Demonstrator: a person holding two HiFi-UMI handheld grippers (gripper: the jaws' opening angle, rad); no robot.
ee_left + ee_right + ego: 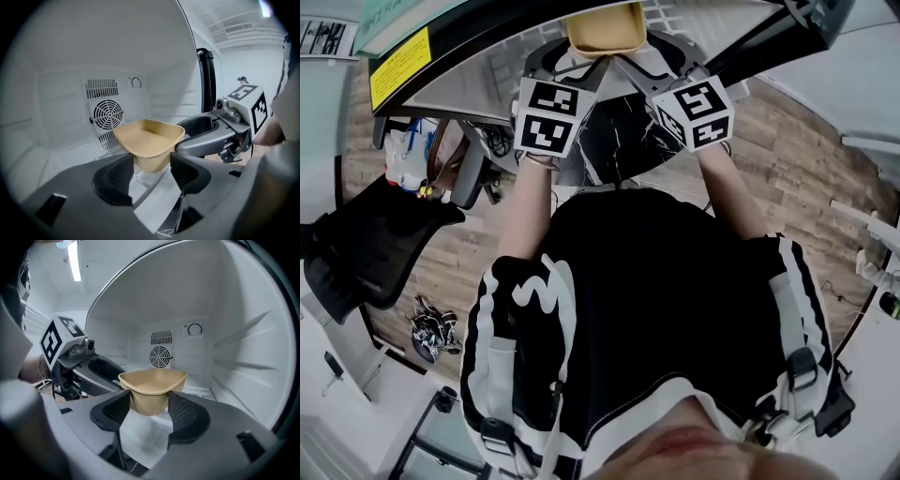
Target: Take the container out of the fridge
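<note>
Item 1. Chair (pixel 366 244): black, at the far left on the wood floor (pixel 787 159), well apart from my grippers.

Item 2. Left gripper (pixel 151 171): I read its jaws as closed partway, both ribbed pads pressed against the lower body of the container (pixel 149 136). Its marker cube sits just left of the other gripper's cube in the head view.

Item 3. Container: tan, open-topped and empty, upright. I have it held between both grippers inside the fridge (pixel 243 333), in front of the back wall. I cannot tell whether its base touches the white shelf below it.

Item 4. Fan grille (pixel 161 356): round, on the fridge's back wall behind the container, with a small dial (pixel 194 329) up and to its right.

Item 5. Right gripper (pixel 149 408): jaws drawn in to the same width, clamped on the container's lower body. It comes in from the right, angled toward the left gripper.
</note>
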